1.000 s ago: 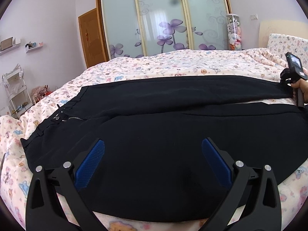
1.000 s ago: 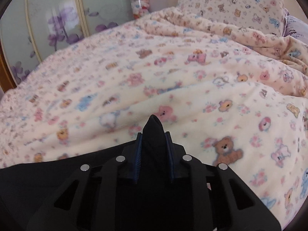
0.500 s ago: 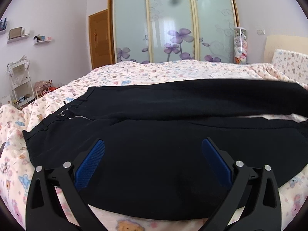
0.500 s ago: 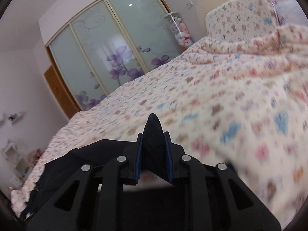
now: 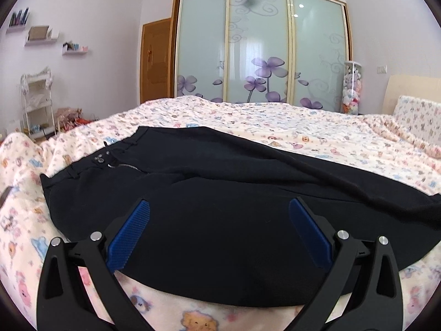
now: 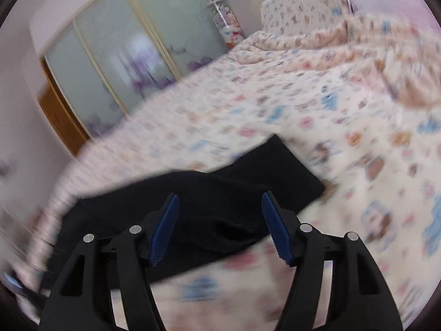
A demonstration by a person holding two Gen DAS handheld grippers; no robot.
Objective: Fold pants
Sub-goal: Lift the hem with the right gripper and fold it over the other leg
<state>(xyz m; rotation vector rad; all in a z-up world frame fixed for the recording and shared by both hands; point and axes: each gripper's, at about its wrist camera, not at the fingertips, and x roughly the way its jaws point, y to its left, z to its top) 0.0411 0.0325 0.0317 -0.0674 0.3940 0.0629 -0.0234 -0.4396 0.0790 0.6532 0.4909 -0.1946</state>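
Black pants (image 5: 220, 204) lie flat on the bed, waistband with button and zipper at the left, one leg laid over the other toward the right. My left gripper (image 5: 219, 207) is open and empty, hovering above the near thigh part. In the blurred right wrist view the pants' leg ends (image 6: 264, 171) lie on the blanket. My right gripper (image 6: 220, 201) is open and empty just above them, with blue pads (image 6: 275, 226) spread wide.
The bed is covered by a cream bear-print blanket (image 5: 317, 127). A pillow (image 5: 419, 115) lies at the far right. Sliding wardrobe doors (image 5: 259, 47), a wooden door (image 5: 155, 60) and a white rack (image 5: 37, 102) stand beyond the bed.
My right gripper carried the leg end over toward the left, then opened and let it go. The far leg now lies across the near one. My left gripper stayed open.
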